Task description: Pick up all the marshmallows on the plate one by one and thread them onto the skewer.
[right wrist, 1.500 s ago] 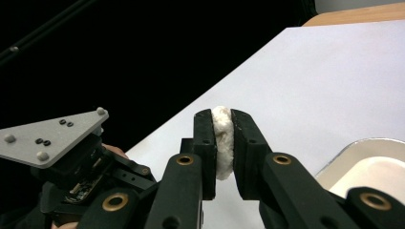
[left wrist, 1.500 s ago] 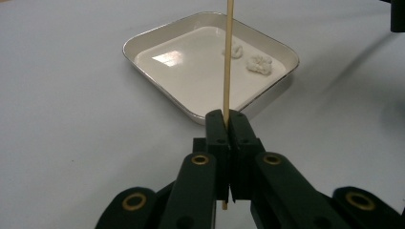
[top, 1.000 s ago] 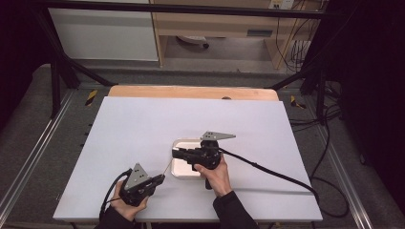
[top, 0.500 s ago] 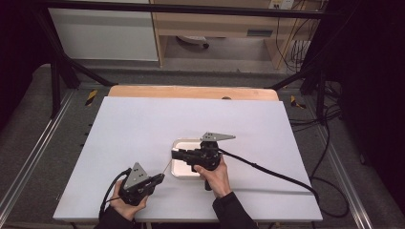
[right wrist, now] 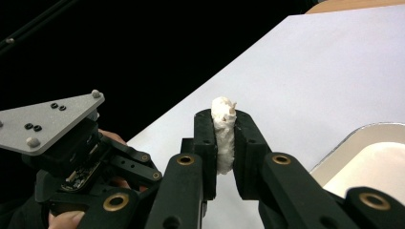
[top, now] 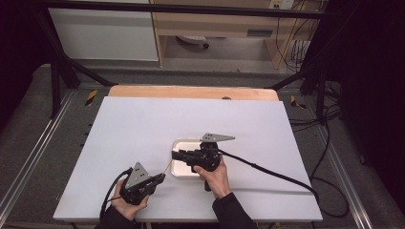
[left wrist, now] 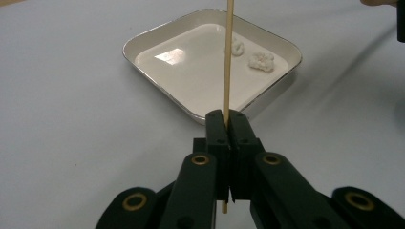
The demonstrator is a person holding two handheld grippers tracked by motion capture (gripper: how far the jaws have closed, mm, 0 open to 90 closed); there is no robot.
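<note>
At the left of the high view, the left gripper (top: 160, 179) sits low near the table's front edge, its jaws clamped flat on a thin wooden skewer (left wrist: 228, 62), which in the left gripper view rises from between them and points over the near corner of a shallow white square tray (left wrist: 162, 88). Two small white lumps (left wrist: 260, 61) lie in the tray toward its far side, close together but apart; what they are made of I cannot tell, perhaps marshmallow or dough. To the right, the right gripper (top: 175, 154) hovers over the tray (top: 177, 172) with its jaws narrowed on a third white lump (right wrist: 223, 133), squeezed tall between the pads and standing proud of their tips. The two grippers face each other, so the step in hand looks like threading: one lump is picked up and the skewer is presented, but the point is not yet in it. The next move calls for lining the skewer's tip with the middle of the held lump and pushing along the stick's own axis, keeping the grip firm without crushing the soft piece. The white table (top: 143, 124) offers wide bare room to the left and beyond the tray; the tighter limits are the tray's raised rim below the skewer and the front edge just behind the left gripper.
</note>
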